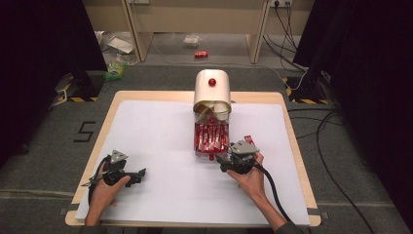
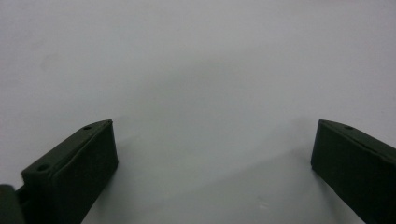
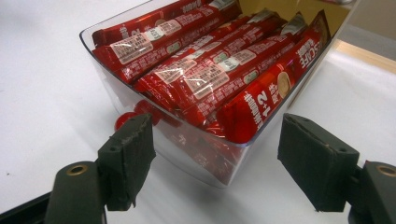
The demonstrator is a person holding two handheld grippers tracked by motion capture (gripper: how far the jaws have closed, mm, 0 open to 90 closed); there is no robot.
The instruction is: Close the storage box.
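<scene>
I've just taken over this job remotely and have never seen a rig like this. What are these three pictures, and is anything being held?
No robot here: a person holds a two-jaw tool in each hand. The high view looks down on the table, covered by a white sheet. The other two pictures come from cameras riding on the tools, looking along their black jaws.

On the sheet stands a cream dispenser with a red knob; its clear drawer is pulled out and full of red stick packets.

The left tongs rest over bare sheet, jaws wide apart, holding nothing. The right tongs sit just before the drawer's front, also open and holding nothing.
</scene>
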